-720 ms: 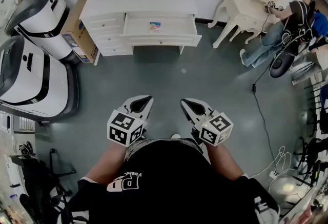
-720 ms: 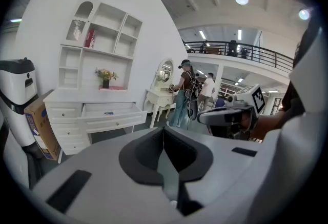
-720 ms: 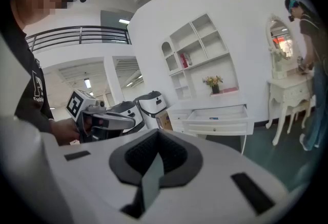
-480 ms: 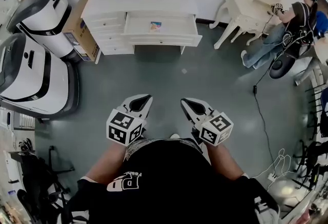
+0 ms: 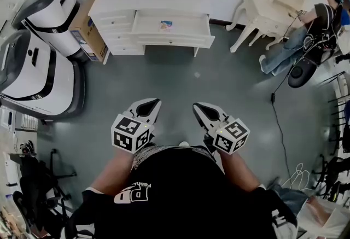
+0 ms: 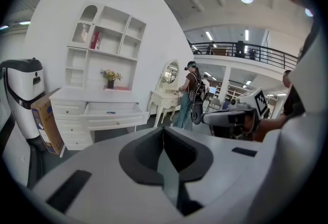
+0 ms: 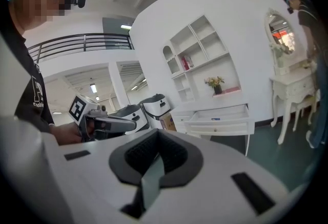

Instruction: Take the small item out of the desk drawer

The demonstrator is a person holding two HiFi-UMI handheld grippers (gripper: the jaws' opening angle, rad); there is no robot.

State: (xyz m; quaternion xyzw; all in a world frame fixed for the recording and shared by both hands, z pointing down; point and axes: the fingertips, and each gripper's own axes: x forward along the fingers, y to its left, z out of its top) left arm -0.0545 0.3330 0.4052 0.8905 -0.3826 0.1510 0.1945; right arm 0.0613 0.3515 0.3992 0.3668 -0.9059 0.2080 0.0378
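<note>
Little has changed over the last moment. In the head view the desk [image 5: 147,0] is now seen a touch higher in the frame, and both grippers have been kept low, close in front of the body. No real approach has been made, so the task is judged to be at its very start, with the way to the desk yet to be covered.

The left gripper [image 5: 149,106] is held well short of the desk and pointed towards it; its jaws are pressed together with nothing between them. The drawer [image 5: 180,41] under the desk top is already pulled out, so no opening should be needed. The small item [image 5: 165,25], a flat, colourful thing whose kind cannot be made out, lies on the drawer floor near its middle, clear of the walls. The right gripper [image 5: 203,111] is held beside the left one, equally far from the desk, with its jaws likewise closed on nothing.

The item is well apart from both tools, roughly on the line running forward between them. Either pair of jaws would have to be spread before a grasp.
</note>
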